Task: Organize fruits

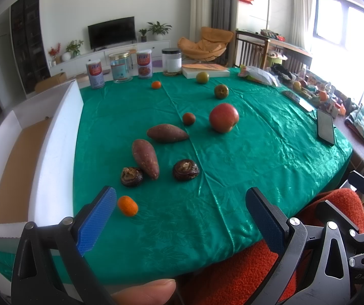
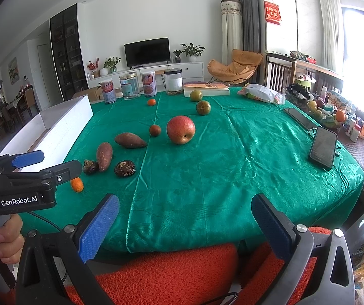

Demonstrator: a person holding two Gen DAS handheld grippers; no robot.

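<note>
Both grippers held at the near table edge, nothing grasped: left gripper (image 1: 182, 200) with blue ribbed pads spread wide, right gripper (image 2: 185, 209) likewise wide open and empty. Fruit all loose on the shiny green tablecloth (image 1: 232, 178): small oval orange kumquat (image 1: 128, 205) nearest, just beside the left pad (image 1: 98, 218); big red apple (image 1: 223, 117) mid-table; small reddish-brown round fruit (image 1: 188, 118) beside it; two dull green round fruits (image 1: 221, 91) and a small tangerine (image 1: 156, 85) further back. Mixed in: two reddish-brown tapered sweet potatoes (image 1: 145, 158), one touching a dark wrinkled mushroom cap (image 1: 131, 176), second cap (image 1: 185, 169) just apart. White open-top cardboard box (image 1: 54, 132) along the left edge, probably the drop target, seemingly empty. Risks: slick wrinkled cloth plus round fruit, so any off-centre pinch likely to squirt the kumquat toward the near edge and off the table. Apple wide relative to the jaw opening; shallow bite likely to slip mid-carry. Reaching for far fruit likely to drag an arm across the sweet potatoes and mushrooms, scattering them. Box wall tall on the table side; low carry liable to clip it and drop the fruit. Black phone (image 1: 325, 127) on the right, well clear of the fruit.
</note>
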